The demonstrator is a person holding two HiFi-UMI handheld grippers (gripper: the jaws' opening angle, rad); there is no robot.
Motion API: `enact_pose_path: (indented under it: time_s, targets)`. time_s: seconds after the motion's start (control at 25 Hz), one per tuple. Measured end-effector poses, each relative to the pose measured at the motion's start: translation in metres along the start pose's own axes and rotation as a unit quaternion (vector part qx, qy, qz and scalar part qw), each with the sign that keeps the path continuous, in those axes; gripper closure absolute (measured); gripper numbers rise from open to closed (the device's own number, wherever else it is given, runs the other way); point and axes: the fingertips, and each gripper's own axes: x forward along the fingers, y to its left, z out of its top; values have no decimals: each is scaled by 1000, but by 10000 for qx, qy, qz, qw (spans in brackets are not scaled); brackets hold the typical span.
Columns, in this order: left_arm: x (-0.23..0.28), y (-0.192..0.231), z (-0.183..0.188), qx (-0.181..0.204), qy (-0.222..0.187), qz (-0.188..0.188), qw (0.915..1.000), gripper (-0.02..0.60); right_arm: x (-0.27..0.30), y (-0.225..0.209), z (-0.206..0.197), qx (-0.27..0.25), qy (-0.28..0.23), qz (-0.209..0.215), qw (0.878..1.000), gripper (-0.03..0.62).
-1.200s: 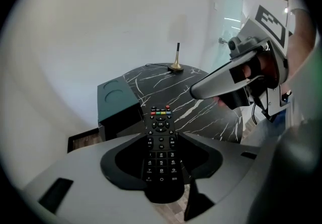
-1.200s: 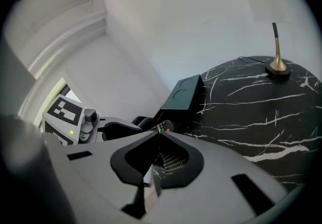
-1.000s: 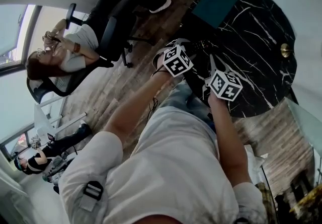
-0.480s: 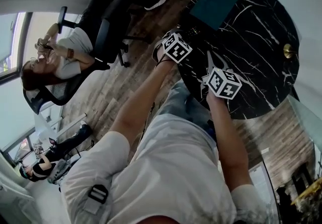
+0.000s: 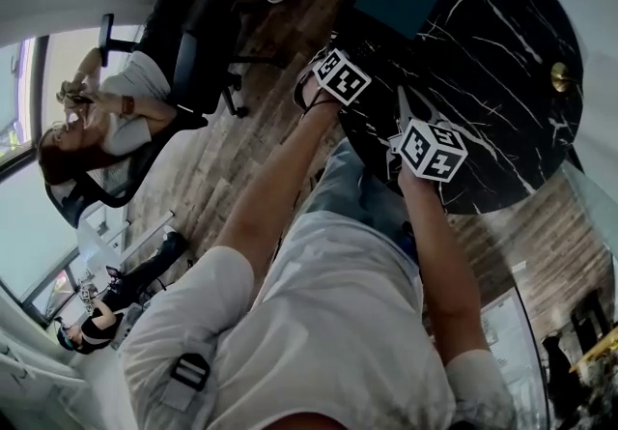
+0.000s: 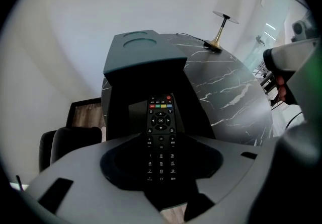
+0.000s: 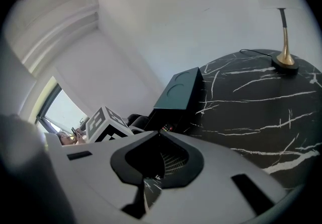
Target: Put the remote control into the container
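The remote control [image 6: 160, 117] is seen lying on the table [image 6: 226, 92] just before the container [image 6: 146, 64], its long axis pointed straight out between the spread jaws of the nearer left gripper [image 6: 162, 140], while those of the right gripper [image 7: 160, 140] are pressed together, empty.

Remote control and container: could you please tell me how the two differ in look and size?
The remote control is slim, black and covered in buttons; the container is a plain dark teal box. The remote control lies low, while the container rises well above it. Both sit on the black marble table.
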Motion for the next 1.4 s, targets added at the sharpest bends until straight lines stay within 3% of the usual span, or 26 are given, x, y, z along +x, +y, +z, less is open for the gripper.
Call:
enact_pose_path:
  time_s: [0.36, 0.56, 0.68, 0.84, 0.96, 1.04, 1.2, 1.28, 1.4]
  targets:
    - [7, -5, -2, 161, 164, -179, 9996, 370, -16, -10, 2, 57, -158, -112, 9998, 582]
    - [-23, -7, 4, 368, -39, -7, 9993, 368, -42, -5, 14, 18, -418, -144, 9990, 582]
    - [-58, -11, 10, 352, -358, 140, 9986, 368, -67, 1, 26, -19, -666, -155, 9977, 583]
    - [-125, -46, 38, 241, -1270, 6, 9916, 368, -113, 14, 45, -277, -1109, -181, 9933, 583]
    - [-180, -94, 67, 181, -2087, -499, 9765, 373, -153, 28, 59, -617, -1463, -204, 9871, 582]
    - [-216, -127, 83, 145, -2631, -872, 9607, 459, -181, 38, 68, -875, -1716, -227, 9810, 583]
    - [-287, -189, 111, 300, -3600, -1362, 9225, 574, -245, 61, 88, -1380, -2285, -285, 9633, 583]
    - [-319, -218, 122, 368, -4045, -1596, 8998, 574, -274, 73, 94, -1633, -2517, -327, 9534, 583]
    - [-356, -252, 129, 724, -4606, -1662, 8689, 574, -310, 91, 96, -2108, -2765, -425, 9366, 583]
